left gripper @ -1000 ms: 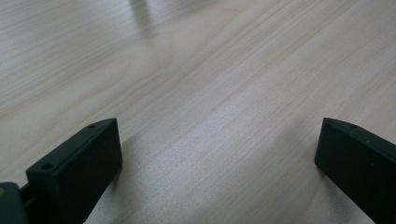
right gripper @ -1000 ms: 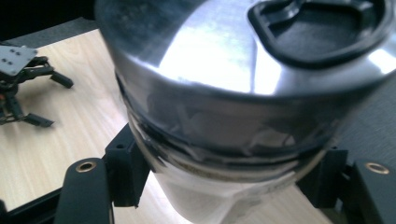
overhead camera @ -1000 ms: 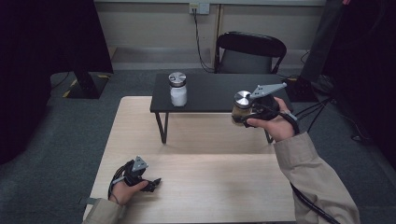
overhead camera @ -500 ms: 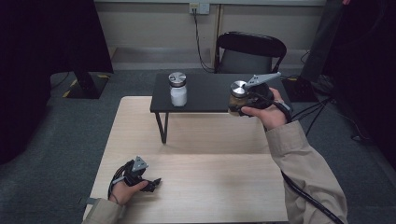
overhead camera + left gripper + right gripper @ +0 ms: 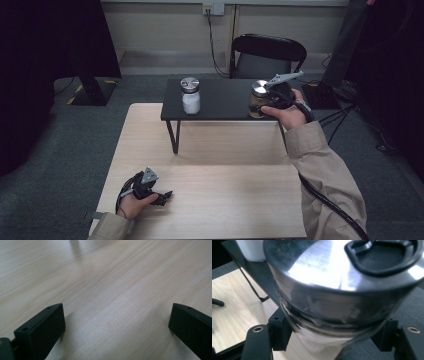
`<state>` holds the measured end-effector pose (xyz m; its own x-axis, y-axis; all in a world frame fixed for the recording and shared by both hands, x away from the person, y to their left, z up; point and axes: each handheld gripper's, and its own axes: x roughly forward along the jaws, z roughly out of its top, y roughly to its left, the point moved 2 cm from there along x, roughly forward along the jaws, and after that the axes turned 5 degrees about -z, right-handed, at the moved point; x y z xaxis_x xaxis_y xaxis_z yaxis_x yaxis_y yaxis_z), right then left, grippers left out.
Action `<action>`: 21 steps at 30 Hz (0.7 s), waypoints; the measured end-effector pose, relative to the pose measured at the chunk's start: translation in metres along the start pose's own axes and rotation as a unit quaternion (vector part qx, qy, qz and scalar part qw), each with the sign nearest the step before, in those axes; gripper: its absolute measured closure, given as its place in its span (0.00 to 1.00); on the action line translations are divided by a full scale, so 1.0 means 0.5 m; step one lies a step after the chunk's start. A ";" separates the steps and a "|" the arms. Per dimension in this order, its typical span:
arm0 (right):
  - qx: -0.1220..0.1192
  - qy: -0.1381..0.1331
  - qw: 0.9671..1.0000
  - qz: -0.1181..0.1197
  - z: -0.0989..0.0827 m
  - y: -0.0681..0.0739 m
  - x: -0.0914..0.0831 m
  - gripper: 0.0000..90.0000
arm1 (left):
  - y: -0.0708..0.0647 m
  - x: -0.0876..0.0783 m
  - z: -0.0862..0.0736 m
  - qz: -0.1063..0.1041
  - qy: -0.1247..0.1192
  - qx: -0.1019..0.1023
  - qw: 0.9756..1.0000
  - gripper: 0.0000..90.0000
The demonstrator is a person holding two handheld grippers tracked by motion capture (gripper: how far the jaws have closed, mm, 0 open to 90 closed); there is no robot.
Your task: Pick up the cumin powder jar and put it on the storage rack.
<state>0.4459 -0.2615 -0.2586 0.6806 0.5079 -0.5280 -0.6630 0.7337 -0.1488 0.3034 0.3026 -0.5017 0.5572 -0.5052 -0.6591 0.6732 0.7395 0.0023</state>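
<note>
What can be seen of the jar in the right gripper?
The jar is a clear glass jar with brownish contents and a shiny silver metal lid bearing a black flip cap. It stands upright at the front right of the small black table, though whether its base touches the top cannot be told. The right gripper is shut on it, its black fingers pressing either side below the lid. A similar jar with white contents stands apart at the left.

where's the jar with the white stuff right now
In the high view the white-filled jar stands on the left part of the small black table, apart from the right gripper and its brown jar.
</note>
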 end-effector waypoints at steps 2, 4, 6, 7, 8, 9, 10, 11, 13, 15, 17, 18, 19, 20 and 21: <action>0.004 -0.002 1.000 0.000 -0.001 -0.002 0.003 0.34 | 0.000 0.000 0.000 0.000 0.000 0.000 1.000 0.00; 0.007 0.000 1.000 -0.001 0.001 -0.004 0.010 0.34 | 0.000 0.000 0.000 0.000 0.000 0.000 1.000 0.00; 0.011 0.001 1.000 -0.002 0.001 -0.006 0.018 0.34 | 0.000 0.000 0.000 0.000 0.000 0.000 1.000 0.00; 0.012 0.001 1.000 -0.001 0.002 -0.006 0.020 0.34 | 0.000 0.000 0.000 0.000 0.000 0.000 1.000 0.00; 0.013 0.000 1.000 -0.002 0.001 -0.007 0.023 0.34 | 0.000 0.000 0.000 0.000 0.000 0.000 1.000 0.00; 0.014 -0.001 1.000 -0.003 0.000 -0.007 0.025 0.34 | 0.000 0.000 0.000 0.000 0.000 0.000 1.000 0.00; 0.014 -0.001 1.000 -0.003 0.000 -0.007 0.025 0.34 | 0.000 0.000 0.000 0.000 0.000 0.000 1.000 0.00; 0.017 -0.001 1.000 -0.002 0.000 -0.009 0.029 0.34 | 0.000 0.000 0.000 0.000 0.000 0.000 1.000 0.00; 0.021 -0.003 1.000 -0.002 -0.001 -0.011 0.032 0.34 | 0.000 0.000 0.000 0.000 0.000 0.000 1.000 0.00; 0.024 -0.002 1.000 -0.003 -0.002 -0.013 0.036 0.34 | 0.000 0.000 0.000 0.000 0.000 0.000 1.000 0.00; 0.026 -0.002 1.000 -0.003 -0.003 -0.014 0.039 0.34 | 0.000 0.000 0.000 0.000 0.000 -0.001 1.000 0.00; 0.025 0.000 1.000 -0.004 -0.003 -0.015 0.041 0.34 | 0.000 0.000 0.000 0.000 0.000 0.000 1.000 0.00; 0.026 0.000 1.000 -0.004 -0.004 -0.015 0.043 0.34 | 0.000 0.000 0.000 0.000 0.000 0.000 1.000 0.00; 0.025 -0.001 1.000 -0.005 -0.005 -0.016 0.045 0.34 | 0.000 0.000 0.000 0.000 0.000 0.000 1.000 0.00; 0.029 -0.003 1.000 -0.003 -0.007 -0.018 0.046 0.34 | 0.000 0.000 0.000 0.000 0.000 0.000 1.000 0.00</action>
<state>0.4666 -0.2578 -0.2723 0.6869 0.5057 -0.5219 -0.6392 0.7622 -0.1027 0.3035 0.3026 -0.5016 0.5567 -0.5054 -0.6593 0.6734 0.7393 0.0020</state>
